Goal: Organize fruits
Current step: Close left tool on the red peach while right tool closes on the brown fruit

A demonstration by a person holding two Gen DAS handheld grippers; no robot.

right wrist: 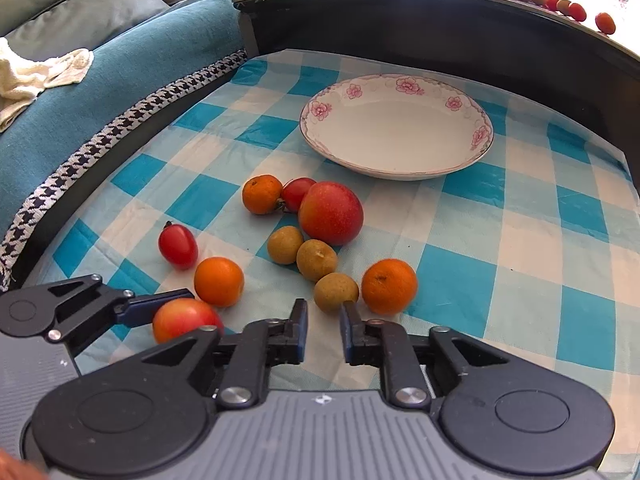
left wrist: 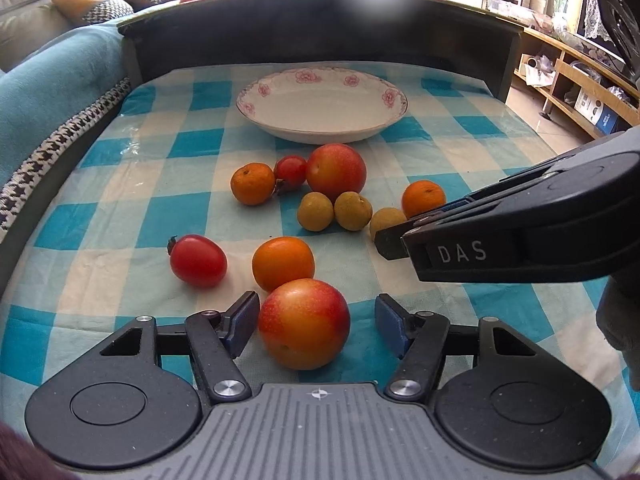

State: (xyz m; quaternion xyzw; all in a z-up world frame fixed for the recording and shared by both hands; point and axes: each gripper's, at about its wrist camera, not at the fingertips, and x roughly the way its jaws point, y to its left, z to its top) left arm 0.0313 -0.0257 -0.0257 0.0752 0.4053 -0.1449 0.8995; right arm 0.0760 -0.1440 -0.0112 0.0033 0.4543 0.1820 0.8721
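Note:
Fruit lies scattered on a blue-checked cloth. My left gripper [left wrist: 316, 314] is open, its jaws on either side of a red-orange plum [left wrist: 304, 323] without touching it; the plum also shows in the right wrist view [right wrist: 182, 318]. My right gripper [right wrist: 323, 320] is open and empty, just short of a tan longan [right wrist: 335, 291] and an orange tangerine [right wrist: 389, 286]. Beyond lie a second plum [right wrist: 331, 213], two more longans [right wrist: 285, 244], two more tangerines [right wrist: 219, 281], and two red cherry tomatoes [right wrist: 178, 245]. A white flowered dish [right wrist: 396, 124] stands empty at the back.
A dark raised shelf [left wrist: 320, 24] walls the table's far side, with more fruit on top. A blue sofa with a houndstooth-edged throw [right wrist: 120, 128] lies along the left edge. A wooden shelf unit [left wrist: 580, 92] stands off to the right.

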